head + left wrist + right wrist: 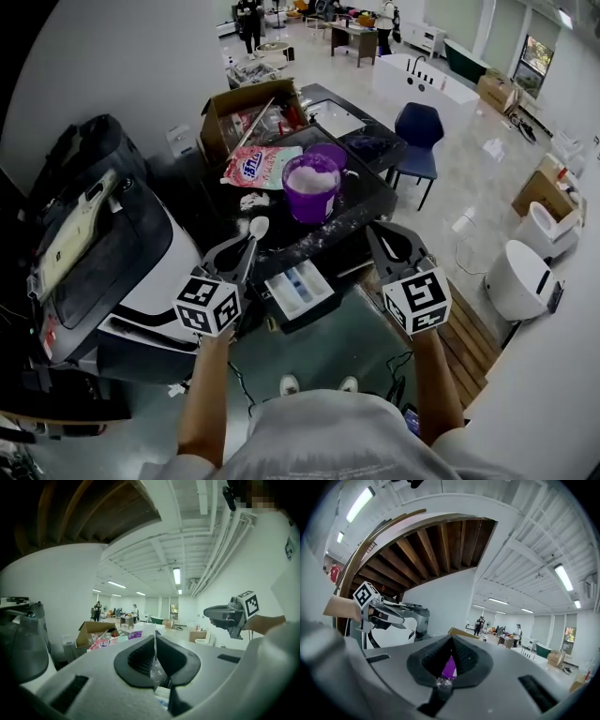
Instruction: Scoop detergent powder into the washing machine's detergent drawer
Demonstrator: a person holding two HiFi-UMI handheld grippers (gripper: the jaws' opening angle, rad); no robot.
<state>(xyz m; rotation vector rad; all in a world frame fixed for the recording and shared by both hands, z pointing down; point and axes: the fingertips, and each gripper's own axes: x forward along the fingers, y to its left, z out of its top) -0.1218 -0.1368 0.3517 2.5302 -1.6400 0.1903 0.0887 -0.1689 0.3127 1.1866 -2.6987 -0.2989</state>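
A big, bright showroom with a pale tiled floor [469,159] spreads out behind, holding a white bathtub [427,80], a blue chair [417,131] and people far off at the back. Nearer, a white washing machine [112,253] with a dark door sits at the left, beside a dark counter [366,202] that is dusted with spilled white powder. On the counter are an open cardboard box [246,112], a pink-and-white detergent bag [258,167] lying flat, and in front of it a purple tub [312,211] nearly full of powder. Below the counter's near edge the detergent drawer [298,286] is pulled out, with its blue-lined compartments open to the top. The left gripper [246,253] is clamped on the thin handle of a white spoon [258,228]. The spoon's bowl points up and away, over the counter edge between the tub and the drawer. Whether the bowl carries powder cannot be told. The right gripper [380,236] hangs off to the right of the drawer, its jaws together on nothing. The handle is slim and gripped edge-on, so the likeliest trouble is the spoon twisting in the pads and tipping its load early. That powder would land on the counter lip or the floor, not in a compartment. The drawer's slots look narrow too, so a fast or off-centre tilt could drop powder across the dividers or into the wrong slot. Nothing braces the drawer.
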